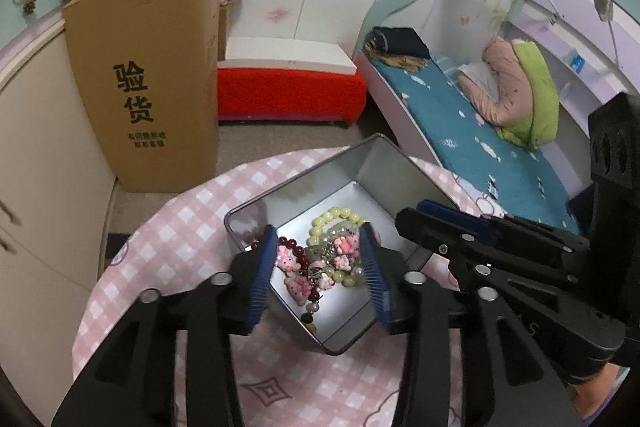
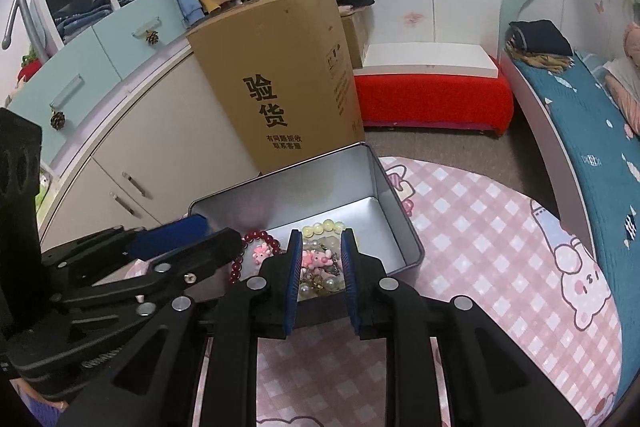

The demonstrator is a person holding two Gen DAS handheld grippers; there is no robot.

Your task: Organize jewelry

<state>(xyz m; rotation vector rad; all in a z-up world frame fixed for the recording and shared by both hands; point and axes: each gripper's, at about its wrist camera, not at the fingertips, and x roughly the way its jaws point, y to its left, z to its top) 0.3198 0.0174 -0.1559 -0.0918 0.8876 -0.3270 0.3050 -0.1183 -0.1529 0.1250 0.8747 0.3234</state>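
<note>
An open silver tin box (image 1: 384, 171) (image 2: 396, 211) stands on a round table with a pink checked cloth (image 1: 192, 211) (image 2: 480, 227). Inside lie bead bracelets: a pale yellow-green one (image 1: 340, 217) (image 2: 324, 226), a dark red one (image 1: 298, 247) (image 2: 260, 239) and pink bear charms (image 1: 298, 285) (image 2: 314, 259). My left gripper (image 1: 320, 275) is open, its blue-padded fingers on either side of the jewelry, over the tin's near edge. My right gripper (image 2: 320, 269) is open and narrower, above the pink charms. Each gripper shows in the other's view, the right (image 1: 452, 223) and the left (image 2: 180, 239).
A tall cardboard box (image 1: 148, 83) (image 2: 280, 79) stands on the floor behind the table. A red bench with a white top (image 1: 292, 87) (image 2: 432, 95) sits by the wall. A bed with a blue cover (image 1: 480, 131) (image 2: 592, 131) is to the right. Cabinets (image 2: 132, 147) are to the left.
</note>
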